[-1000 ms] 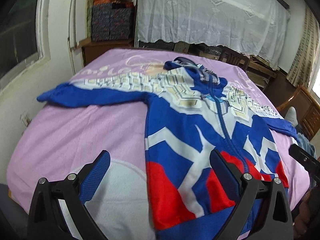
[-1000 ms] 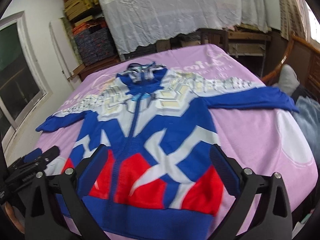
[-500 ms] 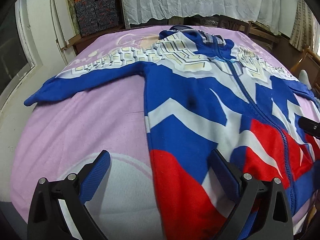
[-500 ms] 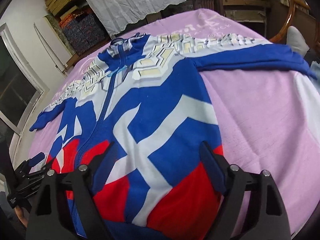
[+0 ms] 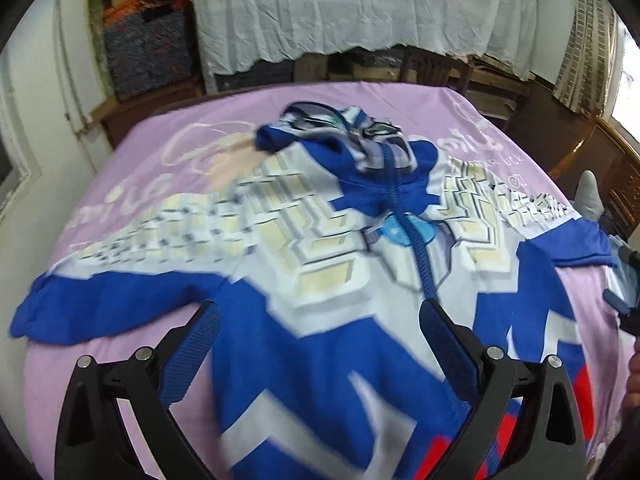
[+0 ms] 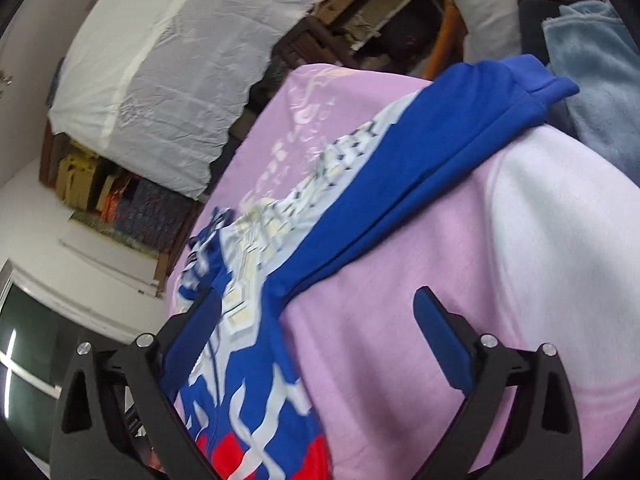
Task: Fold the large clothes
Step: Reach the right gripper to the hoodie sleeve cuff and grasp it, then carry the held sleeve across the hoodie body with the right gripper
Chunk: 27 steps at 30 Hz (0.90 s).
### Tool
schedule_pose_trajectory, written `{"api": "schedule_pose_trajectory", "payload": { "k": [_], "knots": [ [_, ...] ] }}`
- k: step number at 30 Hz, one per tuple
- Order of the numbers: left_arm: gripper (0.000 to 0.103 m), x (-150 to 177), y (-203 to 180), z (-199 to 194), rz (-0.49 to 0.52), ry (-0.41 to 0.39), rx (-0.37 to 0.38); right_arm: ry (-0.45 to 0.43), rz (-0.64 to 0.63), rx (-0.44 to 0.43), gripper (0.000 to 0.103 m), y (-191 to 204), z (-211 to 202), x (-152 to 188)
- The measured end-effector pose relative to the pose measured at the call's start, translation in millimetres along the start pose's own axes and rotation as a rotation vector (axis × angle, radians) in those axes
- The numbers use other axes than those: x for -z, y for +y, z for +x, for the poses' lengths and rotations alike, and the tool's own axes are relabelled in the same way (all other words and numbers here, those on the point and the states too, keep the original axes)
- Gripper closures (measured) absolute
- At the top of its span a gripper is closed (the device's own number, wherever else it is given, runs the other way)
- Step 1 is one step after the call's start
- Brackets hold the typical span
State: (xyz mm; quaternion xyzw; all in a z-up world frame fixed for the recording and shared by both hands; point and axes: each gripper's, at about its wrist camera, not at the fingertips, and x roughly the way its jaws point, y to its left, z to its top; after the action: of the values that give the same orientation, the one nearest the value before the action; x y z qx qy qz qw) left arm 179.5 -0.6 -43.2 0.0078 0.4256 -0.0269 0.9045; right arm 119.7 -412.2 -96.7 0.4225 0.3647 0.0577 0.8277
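A blue, white and red zip-up hooded jacket lies face up on the pink bed sheet, sleeves spread and hood at the far end. My left gripper hovers open over its chest, nothing between the fingers. In the tilted right wrist view the jacket's body is at lower left. Its blue sleeve runs up to the right. My right gripper hangs over the armpit and the sheet. Its jaws are opening, with nothing gripped. The picture is blurred by motion.
A white lace cloth drapes furniture behind the bed, with stacked boxes to its left. Wooden furniture stands at the right. A light blue cloth lies past the sleeve's cuff. A window is at the left.
Both grippers have moved up the jacket from its red hem toward the chest. The right one has rolled and swung toward the right sleeve, narrowing its jaws briefly, then widening them.
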Motion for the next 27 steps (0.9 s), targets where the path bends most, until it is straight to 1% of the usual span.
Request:
{"api": "schedule_pose_trajectory", "payload": {
  "k": [1, 3, 5, 7, 9, 10, 11, 12, 13, 15, 16, 17, 18, 19, 21, 26, 27],
  "knots": [
    [0.003, -6, -5, 10, 0.007, 0.008, 0.010, 0.004, 0.007, 0.015, 0.009, -1, 7, -4],
    [0.003, -18, -16, 29, 0.038, 0.007, 0.005, 0.001, 0.019, 0.035, 0.009, -1, 18, -8],
    [0.003, -23, -24, 48, 0.072, -0.002, -0.021, -0.014, 0.043, 0.070, 0.014, -2, 29, -15],
    [0.003, -24, -25, 64, 0.068, -0.006, -0.053, -0.042, 0.070, 0.115, 0.023, -1, 39, -25],
    [0.003, -20, -20, 79, 0.051, 0.029, -0.064, -0.074, 0.080, 0.154, 0.025, -2, 43, -33],
    [0.003, -18, -16, 88, 0.041, 0.067, -0.058, -0.097, 0.094, 0.171, 0.027, -4, 44, -36],
    [0.003, -17, -11, 92, 0.017, 0.081, -0.033, -0.123, 0.112, 0.181, 0.028, -7, 46, -39],
    [0.003, -18, -5, 92, -0.026, 0.072, -0.012, -0.156, 0.133, 0.182, 0.032, -12, 45, -43],
    [0.003, -17, -2, 92, -0.043, 0.068, -0.015, -0.188, 0.152, 0.185, 0.037, -17, 44, -47],
    [0.003, -16, -5, 94, -0.026, 0.071, -0.035, -0.239, 0.168, 0.188, 0.042, -25, 40, -51],
    [0.003, -16, -8, 95, -0.012, 0.070, -0.047, -0.257, 0.181, 0.179, 0.044, -29, 39, -54],
    [0.003, -15, -9, 94, -0.009, 0.067, -0.049, -0.270, 0.198, 0.158, 0.044, -33, 36, -57],
    [0.003, -14, -10, 94, -0.009, 0.066, -0.046, -0.282, 0.203, 0.146, 0.046, -37, 34, -59],
    [0.003, -14, -9, 94, -0.011, 0.068, -0.041, -0.292, 0.198, 0.153, 0.050, -38, 34, -60],
    [0.003, -14, -10, 95, -0.009, 0.069, -0.038, -0.300, 0.190, 0.172, 0.055, -41, 34, -63],
    [0.003, -15, -8, 95, -0.009, 0.070, -0.038, -0.308, 0.188, 0.183, 0.065, -47, 31, -67],
    [0.003, -16, -9, 95, -0.005, 0.070, -0.037, -0.311, 0.197, 0.181, 0.072, -48, 31, -67]
  ]
}}
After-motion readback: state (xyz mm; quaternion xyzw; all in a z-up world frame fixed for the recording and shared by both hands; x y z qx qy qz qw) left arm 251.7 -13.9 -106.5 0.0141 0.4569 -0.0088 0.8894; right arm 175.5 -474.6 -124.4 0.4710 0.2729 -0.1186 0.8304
